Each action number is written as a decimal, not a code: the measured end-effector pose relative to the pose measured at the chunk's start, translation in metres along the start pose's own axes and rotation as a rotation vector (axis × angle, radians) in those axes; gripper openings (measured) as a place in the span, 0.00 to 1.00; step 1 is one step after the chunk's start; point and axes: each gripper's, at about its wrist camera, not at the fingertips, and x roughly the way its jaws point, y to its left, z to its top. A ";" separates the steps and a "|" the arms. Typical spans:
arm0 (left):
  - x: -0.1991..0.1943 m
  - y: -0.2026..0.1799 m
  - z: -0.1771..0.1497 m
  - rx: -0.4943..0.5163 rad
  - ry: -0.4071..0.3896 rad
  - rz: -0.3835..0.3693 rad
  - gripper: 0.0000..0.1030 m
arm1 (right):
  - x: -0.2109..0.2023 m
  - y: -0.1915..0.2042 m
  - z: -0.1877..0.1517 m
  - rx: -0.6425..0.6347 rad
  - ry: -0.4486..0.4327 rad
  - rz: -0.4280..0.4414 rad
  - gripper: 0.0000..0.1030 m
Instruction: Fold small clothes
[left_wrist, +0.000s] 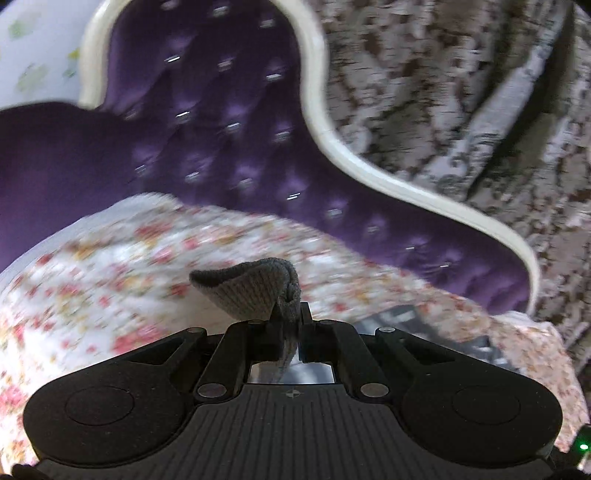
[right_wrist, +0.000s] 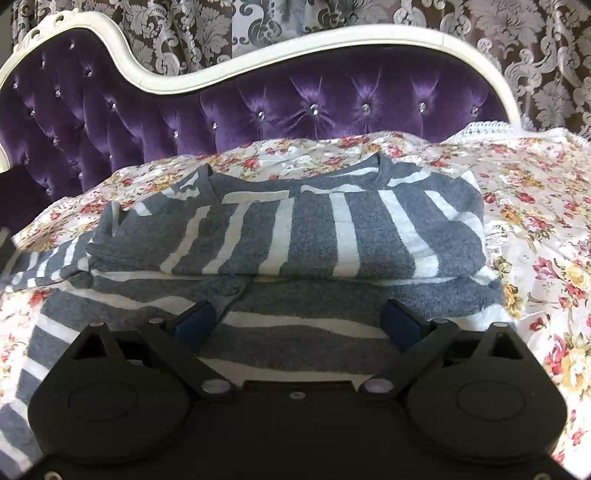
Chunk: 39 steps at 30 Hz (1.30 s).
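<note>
A grey sweater with white stripes (right_wrist: 295, 229) lies partly folded on the floral bedspread (right_wrist: 535, 221), its upper part doubled over the lower part. One sleeve (right_wrist: 37, 266) trails off to the left. My right gripper (right_wrist: 299, 315) hovers open just above the sweater's near part, with its blue-padded fingers (right_wrist: 195, 319) set wide apart and nothing pinched. In the blurred left wrist view, my left gripper (left_wrist: 288, 314) is shut on a grey ribbed knit edge (left_wrist: 251, 291), which it holds up above the bedspread (left_wrist: 110, 266). I cannot tell which part of the garment that edge is.
A purple tufted headboard (right_wrist: 314, 99) with a white curved frame (right_wrist: 258, 55) stands behind the bed. Patterned brown and silver curtains (right_wrist: 369, 18) hang behind it. A dark blurred object (left_wrist: 406, 317) lies on the bedspread to the right of the left gripper.
</note>
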 end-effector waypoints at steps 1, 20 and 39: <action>0.001 -0.012 0.005 0.011 -0.004 -0.018 0.06 | -0.004 -0.001 0.002 -0.005 -0.008 0.008 0.93; 0.094 -0.221 -0.010 0.173 0.071 -0.383 0.06 | -0.041 -0.065 0.052 0.121 -0.132 0.019 0.94; 0.115 -0.237 -0.057 0.283 0.078 -0.357 0.59 | -0.036 -0.089 0.055 0.199 -0.110 -0.005 0.94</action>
